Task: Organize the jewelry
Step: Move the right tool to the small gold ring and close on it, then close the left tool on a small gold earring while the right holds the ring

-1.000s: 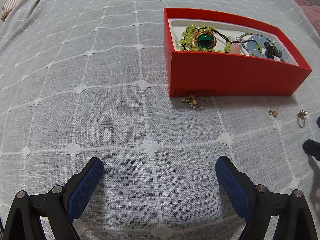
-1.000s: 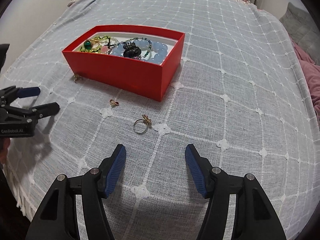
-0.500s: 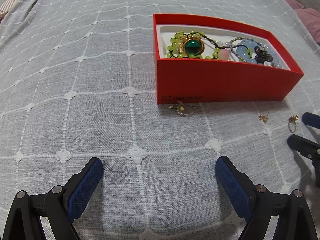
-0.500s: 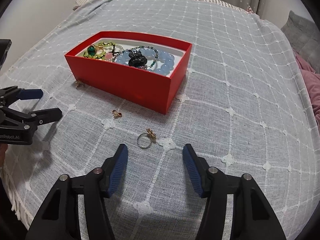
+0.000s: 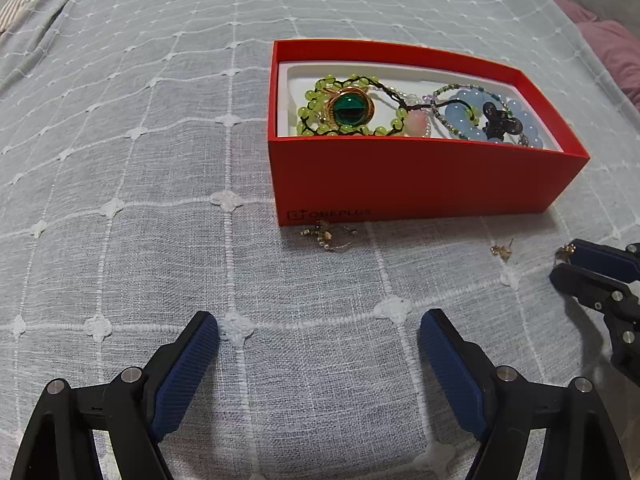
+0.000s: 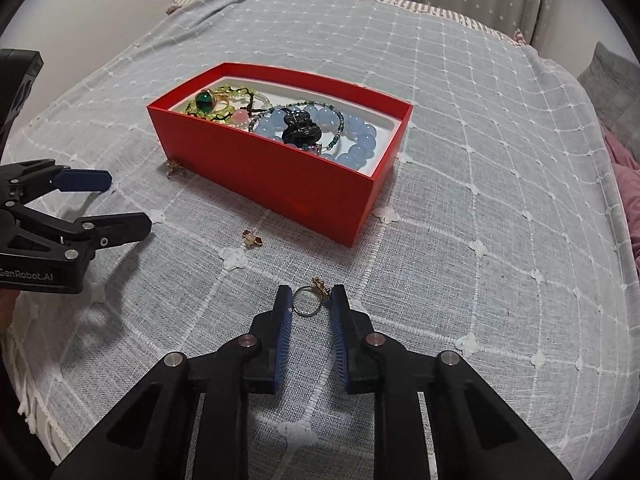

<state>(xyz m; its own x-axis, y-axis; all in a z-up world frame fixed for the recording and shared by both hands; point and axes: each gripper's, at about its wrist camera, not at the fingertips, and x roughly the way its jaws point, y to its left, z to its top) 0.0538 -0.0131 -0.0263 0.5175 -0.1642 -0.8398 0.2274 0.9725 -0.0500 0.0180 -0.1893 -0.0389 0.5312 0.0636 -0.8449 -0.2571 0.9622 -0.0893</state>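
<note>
A gold ring with a small ornament lies on the bedspread. My right gripper straddles it, and its jaws are closing with the ring between the pads; I see slim gaps on both sides. In the left wrist view the right gripper enters at the right edge, with the ornament at its tip. The red box holds bead bracelets, a green-stone ring and a black clip. My left gripper hovers wide, jaws closing slightly, with nothing between them.
A pearl earring lies against the box's front wall. A small gold stud rests between the two grippers. The grey gridded bedspread covers the bed, with pink fabric at the right edge.
My right gripper moved forward over the ring and its jaws narrowed around it. The left gripper's jaws came in a little, and the box sits lower in its view.
</note>
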